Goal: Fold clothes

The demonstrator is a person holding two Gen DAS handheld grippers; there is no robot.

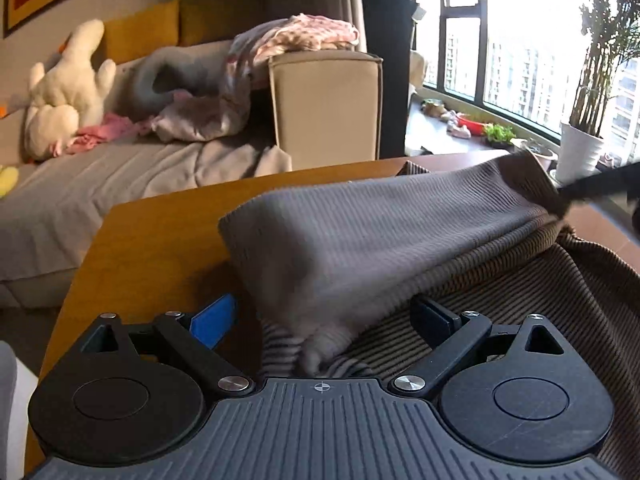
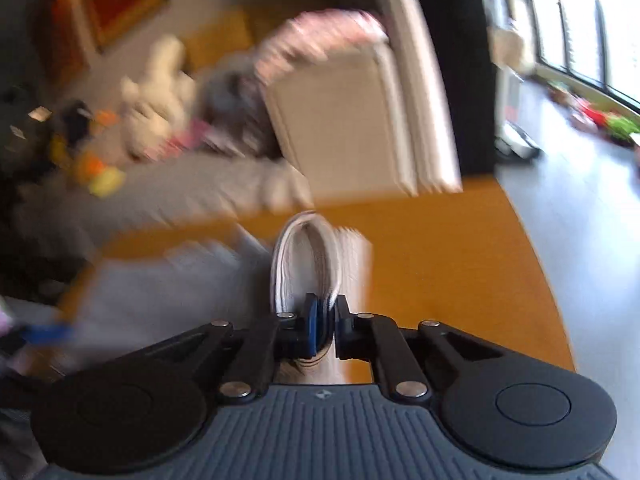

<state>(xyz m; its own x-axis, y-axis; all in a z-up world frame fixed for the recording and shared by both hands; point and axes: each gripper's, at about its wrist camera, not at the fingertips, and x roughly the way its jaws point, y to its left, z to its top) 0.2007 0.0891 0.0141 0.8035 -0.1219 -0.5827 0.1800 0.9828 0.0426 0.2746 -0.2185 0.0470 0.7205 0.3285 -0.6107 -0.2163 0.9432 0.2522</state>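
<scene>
A grey-brown ribbed knit garment (image 1: 360,240) lies on the wooden table (image 1: 160,232). One part of it is lifted and stretched toward the right, where my right gripper (image 1: 576,190) pinches its end. My left gripper (image 1: 324,316) is open, its fingers either side of the cloth near the camera, not clamping it. In the right wrist view, which is motion-blurred, my right gripper (image 2: 330,312) is shut on a looped fold of the pale ribbed garment (image 2: 308,256) above the table (image 2: 440,260).
A sofa (image 1: 120,176) with a white plush toy (image 1: 68,92) and piled clothes (image 1: 296,36) stands behind the table. A beige armrest (image 1: 328,104) is close to the far table edge. A potted plant (image 1: 580,156) and windows are at the right.
</scene>
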